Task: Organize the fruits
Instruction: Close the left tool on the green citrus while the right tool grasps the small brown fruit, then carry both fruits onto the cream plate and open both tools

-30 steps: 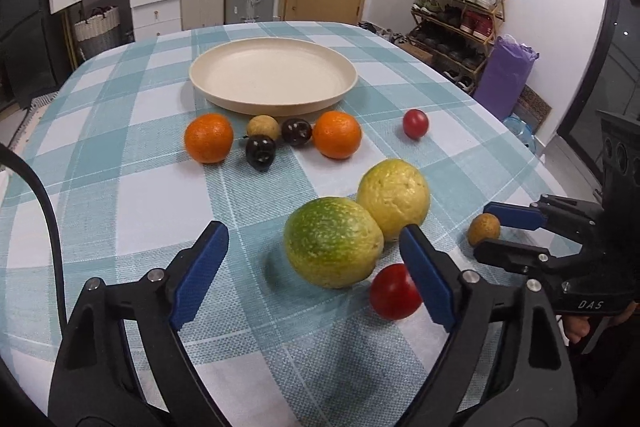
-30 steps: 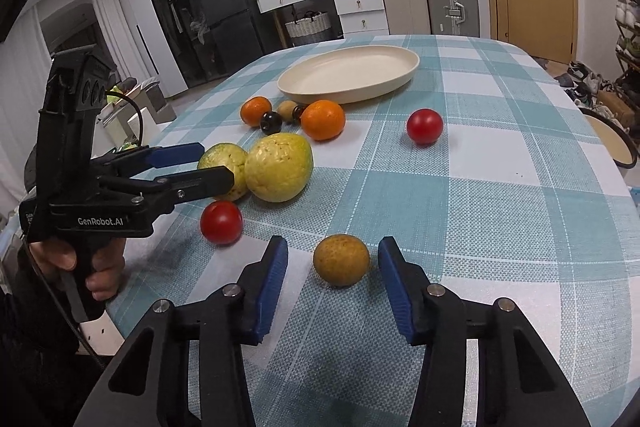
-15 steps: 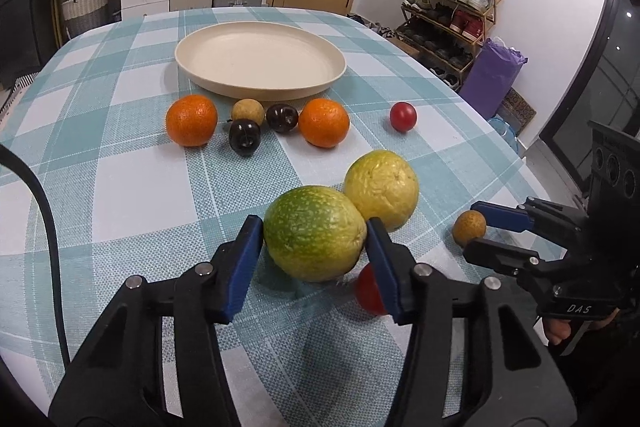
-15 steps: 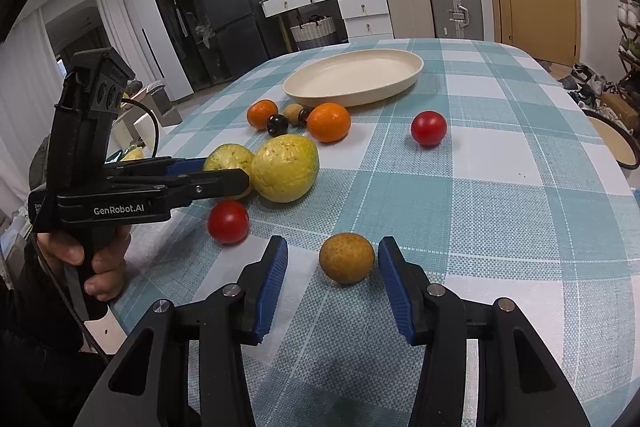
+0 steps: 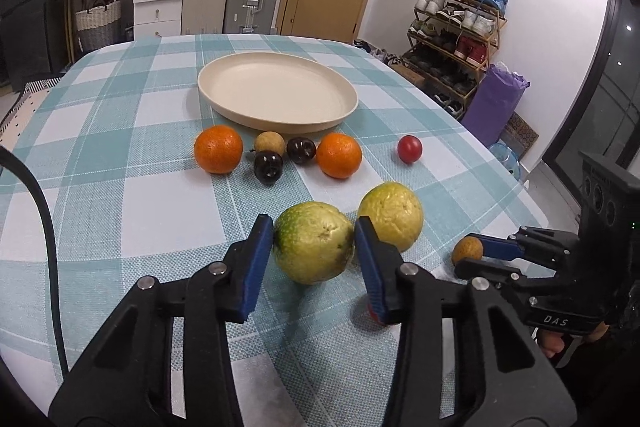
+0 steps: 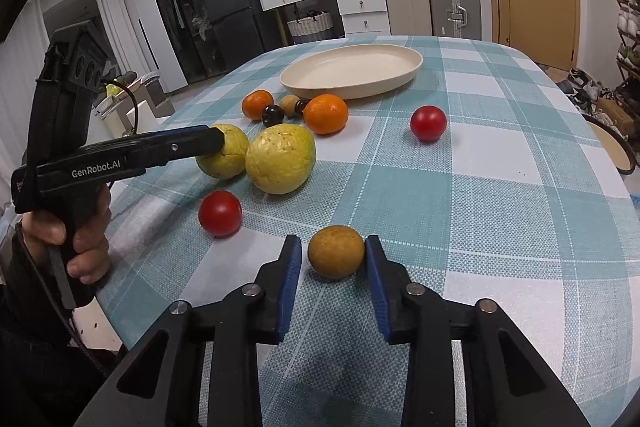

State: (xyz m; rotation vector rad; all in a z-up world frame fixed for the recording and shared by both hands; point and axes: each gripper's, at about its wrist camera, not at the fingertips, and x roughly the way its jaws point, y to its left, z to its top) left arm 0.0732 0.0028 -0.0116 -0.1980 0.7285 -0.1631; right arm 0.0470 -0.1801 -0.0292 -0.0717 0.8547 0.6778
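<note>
My left gripper (image 5: 314, 241) is shut on a green-yellow citrus fruit (image 5: 314, 243), seemingly lifted slightly off the checked cloth. A yellow citrus (image 5: 392, 215) sits just right of it. My right gripper (image 6: 332, 257) straddles a small brown fruit (image 6: 336, 251) with a slight gap on the left side; it is open. It also shows in the left wrist view (image 5: 472, 251). A cream plate (image 5: 276, 97) lies empty farther back. Two oranges (image 5: 218, 149) (image 5: 339, 155), two dark plums (image 5: 268, 167), a tan fruit (image 5: 270, 143) and a red tomato (image 5: 409, 148) lie before it.
A second tomato (image 6: 220, 213) lies left of my right gripper, near the left gripper (image 6: 188, 147). The table's front edge is close on the left. Suitcases, drawers, a shoe rack and a door stand beyond the table.
My left gripper moved forward and closed onto the green-yellow citrus, which now seems slightly raised. My right gripper narrowed a little around the brown fruit.
</note>
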